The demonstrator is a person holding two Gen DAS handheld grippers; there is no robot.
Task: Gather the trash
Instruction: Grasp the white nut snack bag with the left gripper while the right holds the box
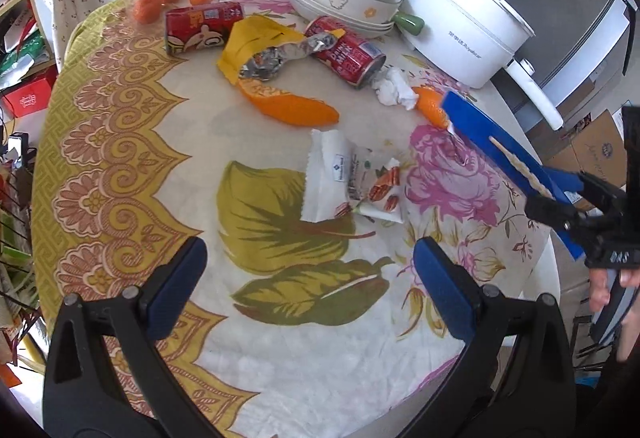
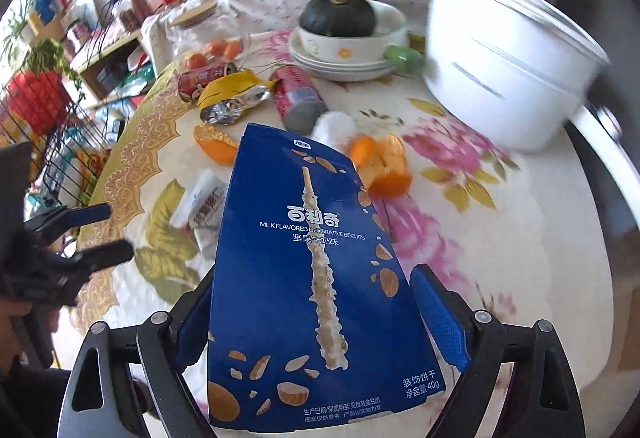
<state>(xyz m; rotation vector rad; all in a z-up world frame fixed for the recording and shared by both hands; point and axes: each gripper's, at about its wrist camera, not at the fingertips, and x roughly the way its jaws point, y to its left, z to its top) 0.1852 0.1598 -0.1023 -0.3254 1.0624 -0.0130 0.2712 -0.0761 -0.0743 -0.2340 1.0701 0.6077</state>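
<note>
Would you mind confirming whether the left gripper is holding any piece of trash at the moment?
No, the left gripper stands open above the tablecloth with nothing between its fingers, and the white snack wrapper lies beyond them.

Left gripper (image 1: 310,270) jaws wide, nothing between, above floral tablecloth (image 1: 120,166). White snack wrapper (image 1: 340,178) just ahead. Beyond: orange peel (image 1: 292,104), two red cans (image 1: 202,28), crumpled tissue (image 1: 394,88). Right gripper (image 1: 576,210) carries blue box (image 1: 500,154).
</note>
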